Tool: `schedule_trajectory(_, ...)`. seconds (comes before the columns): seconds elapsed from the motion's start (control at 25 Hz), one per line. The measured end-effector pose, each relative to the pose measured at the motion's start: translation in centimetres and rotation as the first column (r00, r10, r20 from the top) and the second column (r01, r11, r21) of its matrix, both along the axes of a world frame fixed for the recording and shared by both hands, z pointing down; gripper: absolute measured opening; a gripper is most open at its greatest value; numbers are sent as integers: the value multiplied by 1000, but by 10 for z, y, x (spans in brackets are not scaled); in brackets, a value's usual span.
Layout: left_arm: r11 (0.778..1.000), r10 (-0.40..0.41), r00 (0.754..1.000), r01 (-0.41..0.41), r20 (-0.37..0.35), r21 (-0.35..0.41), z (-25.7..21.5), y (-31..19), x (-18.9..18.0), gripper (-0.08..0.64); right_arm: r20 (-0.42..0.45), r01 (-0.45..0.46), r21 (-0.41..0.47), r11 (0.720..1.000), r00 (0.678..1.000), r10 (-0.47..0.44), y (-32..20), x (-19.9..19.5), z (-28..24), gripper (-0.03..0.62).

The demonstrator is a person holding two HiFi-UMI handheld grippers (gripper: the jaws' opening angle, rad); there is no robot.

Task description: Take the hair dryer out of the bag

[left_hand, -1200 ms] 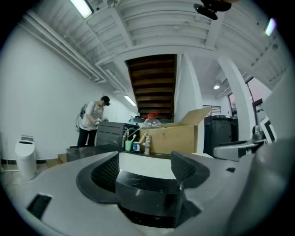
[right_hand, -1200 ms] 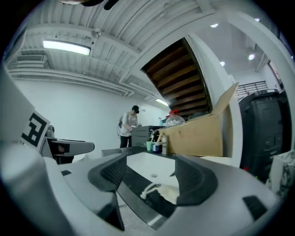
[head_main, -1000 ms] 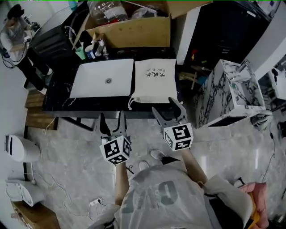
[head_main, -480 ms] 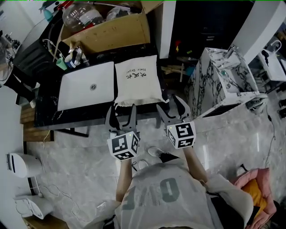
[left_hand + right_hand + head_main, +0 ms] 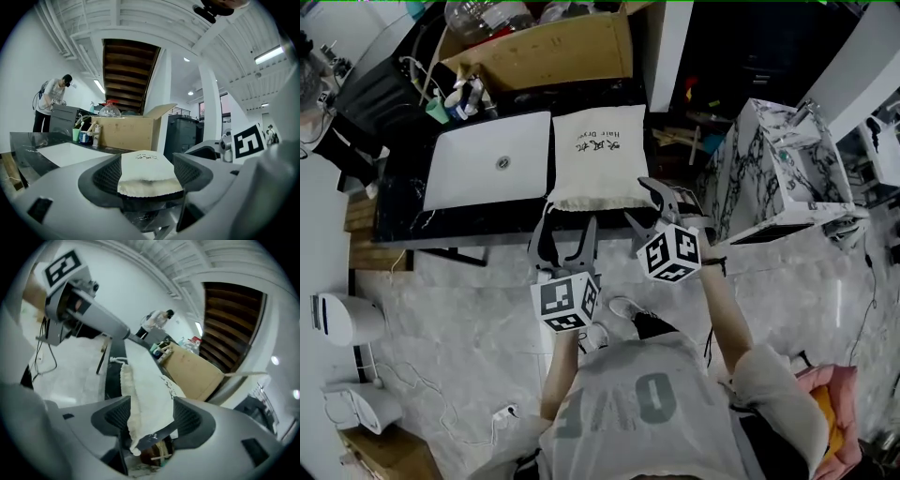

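- left gripper [image 5: 567, 225]: jaws spread wide, holding nothing, just short of the black marble counter [image 5: 403, 217].
- right gripper [image 5: 649, 208]: jaws also wide apart and empty, at the near corner of the cream cloth drawstring bag [image 5: 598, 157].
- bag: lies flat on the counter, beside a white rectangular sink [image 5: 487, 159].
- brown cardboard box [image 5: 553, 52]: behind both.

The head view looks steeply down from above the person [image 5: 642, 403] onto the dark worktop [image 5: 398, 208] and the floor [image 5: 459, 309]. The left gripper view sits low and level, facing across the worktop, close to the bag [image 5: 149, 171]. The right gripper view, rolled sideways, is equally close. All three share the bag and the cardboard box [image 5: 539, 52].
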State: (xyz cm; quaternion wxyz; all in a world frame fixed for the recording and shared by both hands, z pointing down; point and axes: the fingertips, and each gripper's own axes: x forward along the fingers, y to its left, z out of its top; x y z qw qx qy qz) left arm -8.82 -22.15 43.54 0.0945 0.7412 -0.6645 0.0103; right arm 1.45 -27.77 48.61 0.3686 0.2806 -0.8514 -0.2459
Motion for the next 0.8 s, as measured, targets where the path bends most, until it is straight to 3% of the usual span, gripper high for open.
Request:
schedule_trajectory(0.08, 1000, -7, 1000, 7, -2, -5, 2, 2, -4, 324, -99, 55, 28, 998, 994, -52, -4, -9, 10, 272)
schedule_trajectory(0.28, 1000, -13, 1000, 13, -7, -27, 10, 9, -7, 324, -213, 106, 15, 994, 972, -100, -10, -17, 35, 231)
schedule_trajectory(0.6, 999, -16, 1000, 16, 4, -40, 11, 10, -9, 324, -227, 110, 14, 994, 968, -104, -17, -16, 39, 139)
schedule_trajectory(0.8, 999, 3, 1000, -4, -1, -53, 14, 7, -5, 324, -226, 113, 86, 990, 970, -91, -20, -16, 29, 72)
